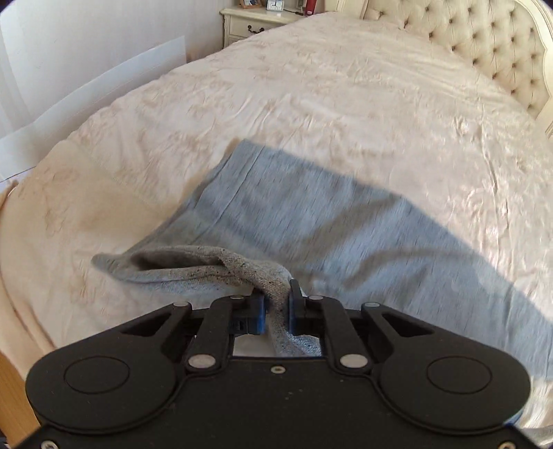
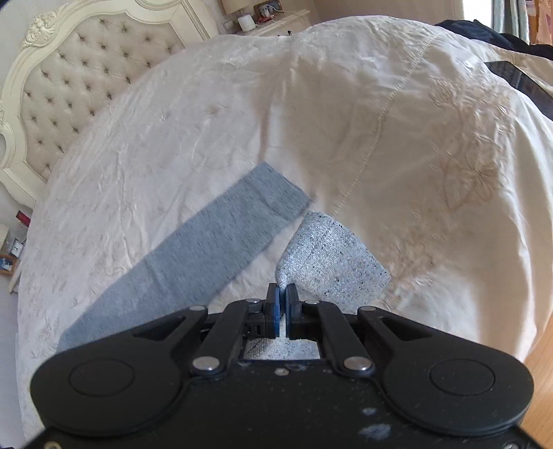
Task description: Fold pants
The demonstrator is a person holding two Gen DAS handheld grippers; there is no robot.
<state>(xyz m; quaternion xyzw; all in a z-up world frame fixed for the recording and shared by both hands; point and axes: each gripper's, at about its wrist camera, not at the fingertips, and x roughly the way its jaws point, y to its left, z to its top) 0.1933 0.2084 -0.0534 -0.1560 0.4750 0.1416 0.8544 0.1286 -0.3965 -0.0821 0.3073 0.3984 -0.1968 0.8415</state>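
- left gripper [image 1: 276, 300]: jaws nearly closed, pinching a bunched strip of the grey pants [image 1: 311, 221]; fabric runs down between the blue pads [image 1: 260, 312] and shows again in the window behind them
- the pinched part is an inside-out edge, lighter and speckled, rolled into a loose open mouth just left of the fingers
- right gripper [image 2: 284, 300]: jaws almost fully shut, thin slit only, clamped on a lighter speckled flap of the pants [image 2: 331, 259]; same fabric visible under the fingers in the gripper window
- that flap fans out to the right of the fingertips, raised off the bedspread [image 2: 345, 103]
- rest of pants lies flat on the bed; in the left wrist view a broad grey panel spreads from the gripper toward the middle of the bed, far corner pointing at the headboard [image 1: 484, 41]
- in the right wrist view one grey leg [image 2: 214, 241] runs diagonally from the near-left edge of the bed up toward the centre, its end just beside the held flap; can't tell whether they touch
- cream embroidered bedspread, creased, covers the whole bed
- far end: tufted headboard; nightstand [image 1: 255, 20] at the far-left corner in the left view, with a small clock on it
- dark item [image 2: 518, 76] at the far-right edge of the bed in the right view, can't tell what it is
- motion blur on the fabric in both views
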